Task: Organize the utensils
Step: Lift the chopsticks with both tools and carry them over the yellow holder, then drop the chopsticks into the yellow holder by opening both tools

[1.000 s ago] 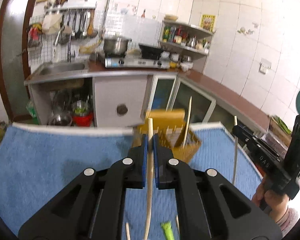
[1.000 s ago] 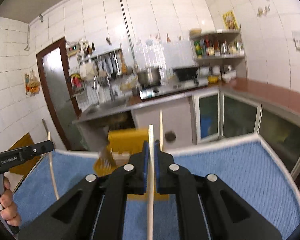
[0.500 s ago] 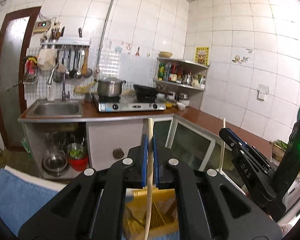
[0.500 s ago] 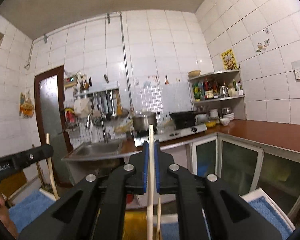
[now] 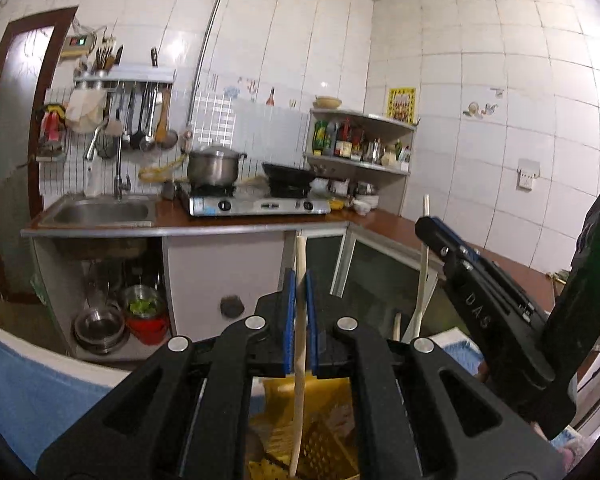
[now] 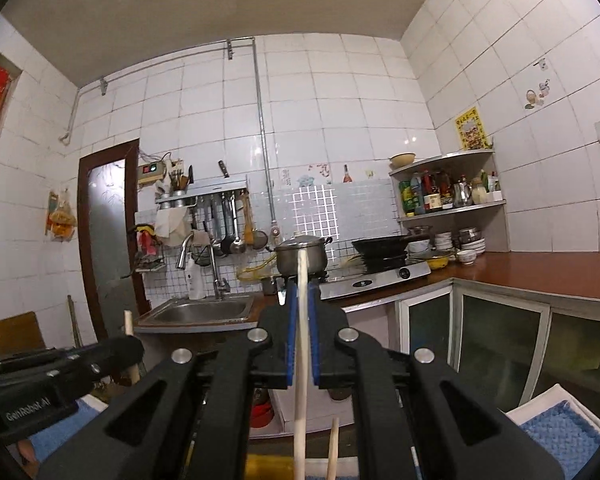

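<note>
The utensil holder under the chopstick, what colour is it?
Yellow. The utensil holder shows best in the left wrist view.

There are two grippers: the left gripper (image 5: pixel 299 280) and the right gripper (image 6: pixel 300 292). Each one pinches one pale wooden chopstick, so two chopsticks are held: one (image 5: pixel 300 340) in the left and one (image 6: pixel 301 360) in the right. A third chopstick (image 6: pixel 332 452) stands loose in one yellow basket (image 5: pixel 320 440).

On the counter I count one sink (image 5: pixel 100 213), one tap (image 5: pixel 118 176) and one stove (image 5: pixel 256 205) with two knobs. On the stove there is one steel pot (image 5: pixel 214 166) and one black wok (image 5: pixel 288 176). The corner shelf (image 6: pixel 452 208) has two levels. There is one door (image 6: pixel 108 240) and one wall socket (image 5: pixel 528 174). The utensils hanging on the rack are too many and too blurred to count surely.
</note>
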`<state>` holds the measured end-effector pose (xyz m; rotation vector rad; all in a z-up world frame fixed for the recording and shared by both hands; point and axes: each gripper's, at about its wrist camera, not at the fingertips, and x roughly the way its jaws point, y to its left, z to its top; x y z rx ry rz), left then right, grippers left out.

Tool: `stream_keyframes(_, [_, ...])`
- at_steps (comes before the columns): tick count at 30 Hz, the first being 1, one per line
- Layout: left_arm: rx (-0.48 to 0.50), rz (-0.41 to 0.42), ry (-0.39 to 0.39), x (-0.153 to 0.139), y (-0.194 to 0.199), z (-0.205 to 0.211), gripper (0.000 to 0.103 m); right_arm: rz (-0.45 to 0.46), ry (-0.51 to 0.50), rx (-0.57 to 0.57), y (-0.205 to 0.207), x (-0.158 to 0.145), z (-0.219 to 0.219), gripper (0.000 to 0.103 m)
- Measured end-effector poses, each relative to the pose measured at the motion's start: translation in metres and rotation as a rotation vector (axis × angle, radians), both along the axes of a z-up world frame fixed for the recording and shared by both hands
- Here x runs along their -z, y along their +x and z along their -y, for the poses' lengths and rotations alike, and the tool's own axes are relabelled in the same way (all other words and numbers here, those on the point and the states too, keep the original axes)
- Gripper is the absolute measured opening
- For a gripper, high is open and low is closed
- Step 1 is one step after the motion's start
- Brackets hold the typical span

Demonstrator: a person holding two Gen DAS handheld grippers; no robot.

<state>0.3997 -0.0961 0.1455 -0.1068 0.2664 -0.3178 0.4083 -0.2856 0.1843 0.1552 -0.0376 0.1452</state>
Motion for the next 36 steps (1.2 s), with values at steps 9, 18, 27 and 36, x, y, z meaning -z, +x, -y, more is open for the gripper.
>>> stream_keyframes(9, [0.011, -0.072, 0.013, 0.038, -0.005, -0.006, 0.004, -0.049, -0.003, -0.040, -0.009, 0.033, 0.008, 0.006])
stream_keyframes(18, [0.010, -0.104, 0.026, 0.046, -0.023, -0.009, 0.004, -0.151, -0.047, -0.018, -0.026, 0.054, 0.011, 0.006])
stream_keyframes(27, [-0.039, -0.124, 0.040, 0.024, -0.062, -0.035, 0.059, -0.321, -0.080, -0.022, -0.051, 0.044, 0.008, 0.021])
stream_keyframes(36, [-0.085, -0.216, 0.101, 0.038, -0.120, -0.078, 0.090, -0.437, -0.120, 0.021, -0.115, 0.055, -0.001, 0.051])
